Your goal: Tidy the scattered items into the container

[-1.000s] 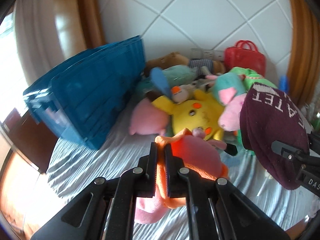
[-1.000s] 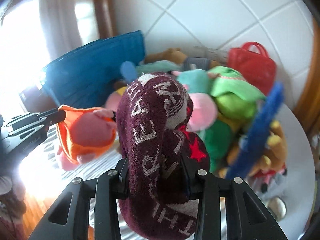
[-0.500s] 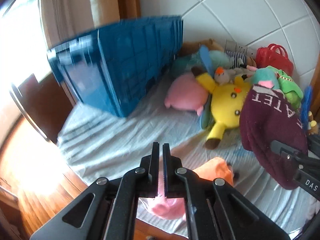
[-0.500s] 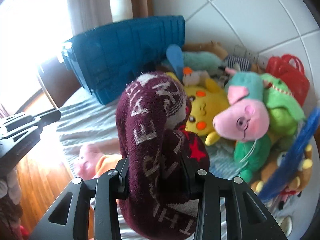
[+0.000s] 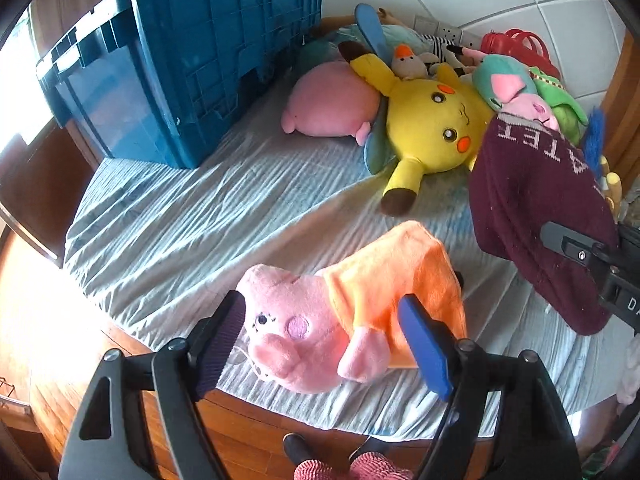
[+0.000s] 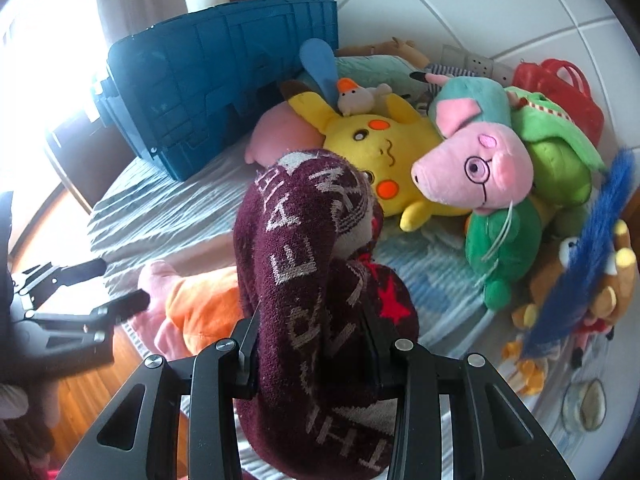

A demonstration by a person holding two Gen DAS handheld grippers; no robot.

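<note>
Opening over the pink plush pig in an orange dress (image 5: 344, 320) at the bed's (image 5: 192, 232) edge, the left hand-held gripper (image 5: 324, 340) spreads wide; the right hand-held gripper (image 6: 312, 352) clamps the maroon knitted lettered hat (image 6: 316, 280), which next needs carrying to the blue plastic crate (image 5: 200, 48).

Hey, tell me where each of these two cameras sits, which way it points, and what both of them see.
Left wrist: on the left gripper, angled down at the bed; its jaws are opening around the orange-dressed pig plush; a foot shows below.
Right wrist: on the right gripper, angled down at the toy pile, clamping the maroon knit hat; the left gripper shows too.
Shared: blue crate, yellow Pikachu plush, hat, pig plush.
</note>
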